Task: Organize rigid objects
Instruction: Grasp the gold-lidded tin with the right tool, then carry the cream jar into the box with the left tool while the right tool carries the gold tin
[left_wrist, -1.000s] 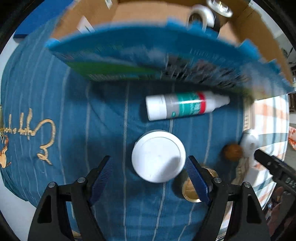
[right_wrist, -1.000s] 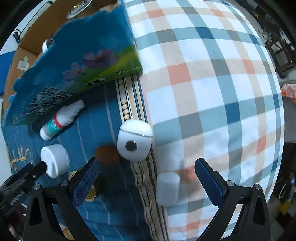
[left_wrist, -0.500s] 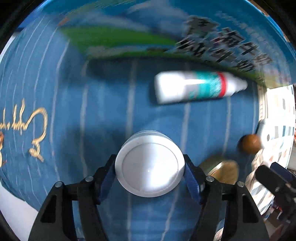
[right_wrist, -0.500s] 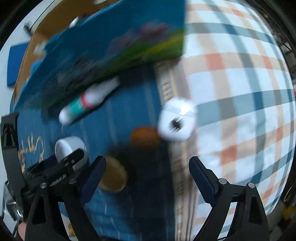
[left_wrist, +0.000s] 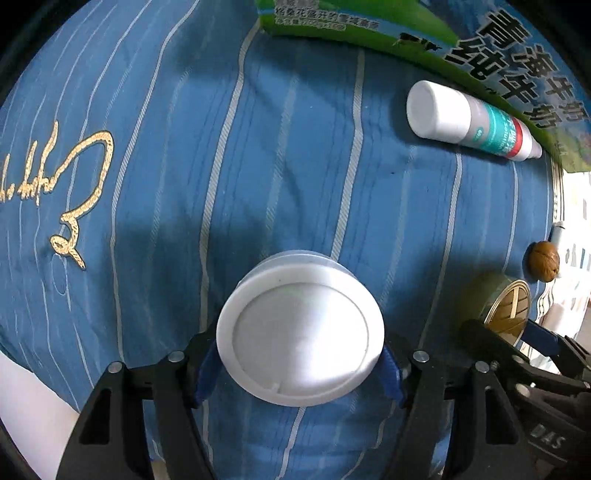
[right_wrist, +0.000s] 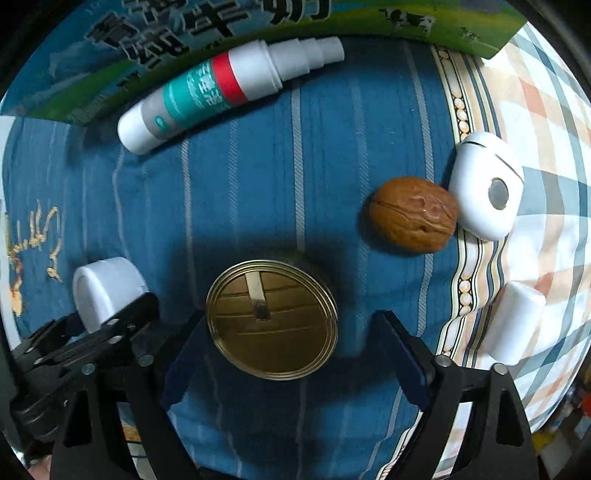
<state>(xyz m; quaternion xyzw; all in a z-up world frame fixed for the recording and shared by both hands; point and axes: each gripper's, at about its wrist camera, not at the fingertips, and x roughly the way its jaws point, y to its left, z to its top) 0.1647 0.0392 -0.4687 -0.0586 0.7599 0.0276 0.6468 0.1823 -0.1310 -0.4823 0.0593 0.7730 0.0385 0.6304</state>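
A white lidded jar (left_wrist: 300, 328) stands on the blue striped cloth (left_wrist: 258, 166), and my left gripper (left_wrist: 300, 373) is shut on it, blue pads pressing both sides. The same jar (right_wrist: 103, 288) shows at the left of the right wrist view. My right gripper (right_wrist: 291, 332) points down over a gold tin can (right_wrist: 271, 319). Its jaws are closing with the can between them; the left pad is close to the rim and the right pad (right_wrist: 400, 354) stands clear of it. The can (left_wrist: 506, 306) also sits right of the jar.
A white spray bottle (right_wrist: 221, 92) with a teal and red label lies by a blue-green carton (right_wrist: 184, 44). A walnut (right_wrist: 412, 214) touches a white case (right_wrist: 487, 192). A small white cylinder (right_wrist: 517, 321) lies on the checked cloth (right_wrist: 546, 110) to the right.
My left gripper came down around the white jar and closed on it. My right gripper swung left from the white case and checked cloth to over the gold can, its jaws narrowing.
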